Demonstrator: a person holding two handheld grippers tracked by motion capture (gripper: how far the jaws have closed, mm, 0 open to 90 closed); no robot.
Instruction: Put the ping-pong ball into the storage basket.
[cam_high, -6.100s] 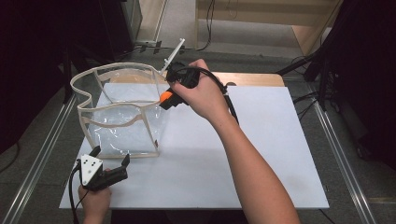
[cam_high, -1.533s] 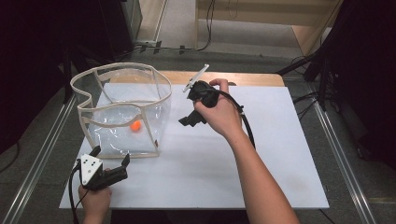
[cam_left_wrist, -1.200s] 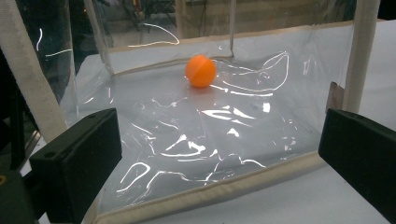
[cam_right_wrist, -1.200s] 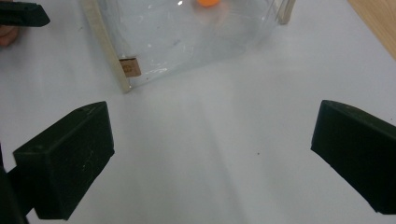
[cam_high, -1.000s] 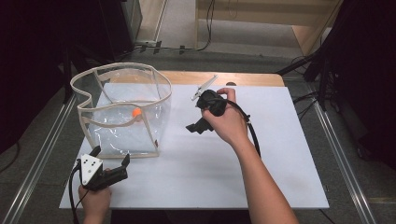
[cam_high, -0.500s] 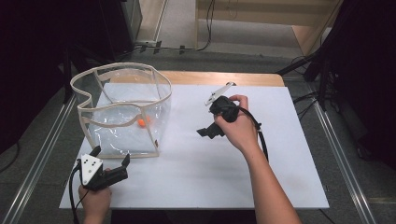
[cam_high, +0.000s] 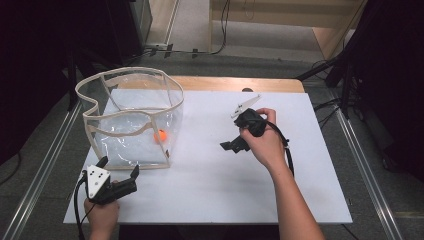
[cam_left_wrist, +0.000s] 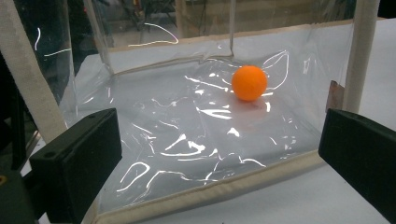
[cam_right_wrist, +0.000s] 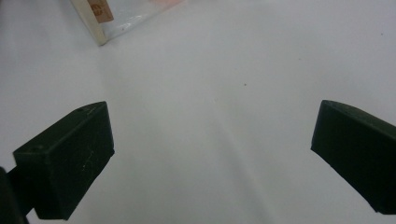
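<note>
An orange ball (cam_high: 160, 135) (cam_left_wrist: 249, 83) lies on the bottom of a clear plastic bag with cream trim (cam_high: 131, 107) (cam_left_wrist: 37, 88), which stands open at the table's left. My left gripper (cam_high: 120, 175) (cam_left_wrist: 219, 163) rests open on the white sheet just in front of the bag's near wall, jaws wide apart with nothing between them. Held at mid-table to the right of the bag, my right gripper (cam_high: 229, 146) (cam_right_wrist: 210, 154) is open and empty above bare white sheet. A corner of the bag (cam_right_wrist: 100, 21) is at the top left of the right gripper view.
A white sheet (cam_high: 210, 175) covers most of the wooden table (cam_high: 235, 83). Metal rails (cam_high: 42, 172) run along both sides of the table. Cables lie on the floor beyond the far edge.
The right gripper let the orange ball go into the bag, then drew back to the right and toward me, open. The ball rolled inside the bag. My left gripper stayed still.
</note>
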